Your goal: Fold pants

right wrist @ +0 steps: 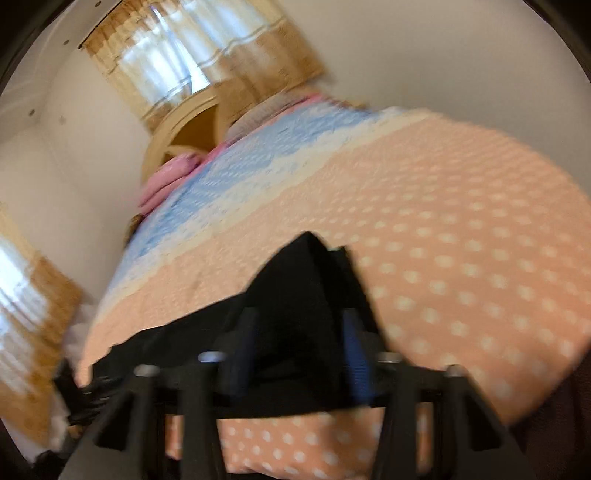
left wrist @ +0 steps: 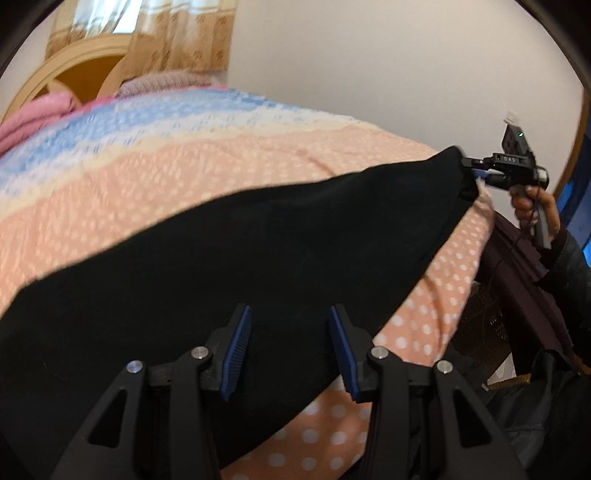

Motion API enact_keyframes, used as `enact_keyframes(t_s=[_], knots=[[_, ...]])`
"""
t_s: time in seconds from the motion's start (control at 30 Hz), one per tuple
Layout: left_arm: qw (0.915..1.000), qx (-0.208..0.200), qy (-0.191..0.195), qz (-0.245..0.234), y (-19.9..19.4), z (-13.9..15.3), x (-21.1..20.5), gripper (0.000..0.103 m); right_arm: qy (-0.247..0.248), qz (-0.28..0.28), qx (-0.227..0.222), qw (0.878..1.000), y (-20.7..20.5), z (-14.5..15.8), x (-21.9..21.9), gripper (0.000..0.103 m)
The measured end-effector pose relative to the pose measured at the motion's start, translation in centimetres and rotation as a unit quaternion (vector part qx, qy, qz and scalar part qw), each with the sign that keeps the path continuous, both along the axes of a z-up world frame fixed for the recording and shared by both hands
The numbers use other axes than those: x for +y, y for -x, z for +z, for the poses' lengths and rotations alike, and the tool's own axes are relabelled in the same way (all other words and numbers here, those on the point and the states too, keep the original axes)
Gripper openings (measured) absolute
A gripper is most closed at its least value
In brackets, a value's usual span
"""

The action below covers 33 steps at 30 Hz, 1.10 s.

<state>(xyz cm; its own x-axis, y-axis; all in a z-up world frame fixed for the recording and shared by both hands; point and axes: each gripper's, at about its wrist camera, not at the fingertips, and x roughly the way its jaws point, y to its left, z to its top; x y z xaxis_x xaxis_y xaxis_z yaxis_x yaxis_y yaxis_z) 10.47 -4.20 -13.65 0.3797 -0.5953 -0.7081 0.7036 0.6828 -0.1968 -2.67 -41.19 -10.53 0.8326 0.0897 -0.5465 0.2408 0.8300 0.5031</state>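
Black pants [left wrist: 258, 251] lie stretched across a peach, white-dotted bed cover [left wrist: 221, 166]. In the left wrist view my left gripper [left wrist: 291, 347] hovers over the near part of the pants. Its blue pads [left wrist: 238, 347] stand apart and nothing is pinched between them. At the far right a hand [left wrist: 532, 206] holds my right gripper [left wrist: 471, 166], which has one corner of the pants drawn up to a point. The blurred right wrist view shows a thick bunch of black fabric [right wrist: 306, 280] between the fingers of the right gripper [right wrist: 299, 354].
The cover turns to blue and white stripes toward a wooden headboard [left wrist: 74, 62], with pink bedding [left wrist: 29, 114] piled there. Curtains [left wrist: 177, 33] hang behind. The person's dark clothing [left wrist: 535, 295] fills the right edge, beside the bed's edge.
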Motion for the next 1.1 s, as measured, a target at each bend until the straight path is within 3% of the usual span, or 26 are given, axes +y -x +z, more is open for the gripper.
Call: enact_keyframes(t_s=[0.17,0.27,0.33,0.47,0.53,0.6,0.7,0.8,0.87,0.93,0.97,1.1], knots=[[0.9998,0.011,0.016,0.009,-0.1,0.0,0.1,0.046,0.037,0.012,-0.046,0.998,-3.0,5.9,0.4,0.003],[0.9998,0.006,0.014,0.016,0.0,0.2,-0.1,0.046,0.086,0.017,-0.101,0.991,-2.6,10.0,2.0,0.003],[0.9996,0.007,0.021,0.020,0.0,0.2,0.2,0.046,0.099,0.027,-0.117,0.988,-1.5,10.5,2.6,0.003],[0.9991,0.015,0.035,0.020,-0.2,-0.4,1.0,0.046,0.122,0.045,-0.078,0.988,0.9,6.7,2.9,0.003],[0.9992,0.014,0.035,0.013,0.0,-0.5,1.0,0.046,0.136,0.033,-0.034,0.990,2.8,3.4,2.4,0.004],[0.9994,0.015,0.031,0.004,0.0,-0.3,1.0,0.046,0.108,0.028,0.002,0.994,5.0,0.1,1.5,0.004],[0.9997,0.014,0.020,-0.007,0.1,0.1,0.6,0.046,0.087,0.030,0.012,0.996,7.3,-2.1,1.2,0.005],[0.9997,0.001,0.007,-0.025,0.8,0.4,-0.3,0.046,0.089,0.030,0.009,0.995,8.2,-2.5,1.5,0.006],[0.9993,-0.010,0.001,-0.037,1.4,0.6,-1.2,0.046,0.089,0.023,0.001,0.996,8.6,-2.2,1.2,0.015],[0.9988,-0.014,-0.007,-0.047,1.8,0.6,-2.2,0.046,0.072,0.007,-0.018,0.997,8.2,-1.6,-0.1,0.056],[0.9985,-0.016,-0.012,-0.050,2.0,0.5,-2.7,0.046,0.054,-0.004,-0.033,0.998,8.3,-1.3,-0.9,0.062],[0.9987,-0.008,-0.016,-0.048,1.5,-0.3,-3.2,0.046,-0.012,-0.014,-0.053,0.998,6.7,-0.6,-3.3,0.063]])
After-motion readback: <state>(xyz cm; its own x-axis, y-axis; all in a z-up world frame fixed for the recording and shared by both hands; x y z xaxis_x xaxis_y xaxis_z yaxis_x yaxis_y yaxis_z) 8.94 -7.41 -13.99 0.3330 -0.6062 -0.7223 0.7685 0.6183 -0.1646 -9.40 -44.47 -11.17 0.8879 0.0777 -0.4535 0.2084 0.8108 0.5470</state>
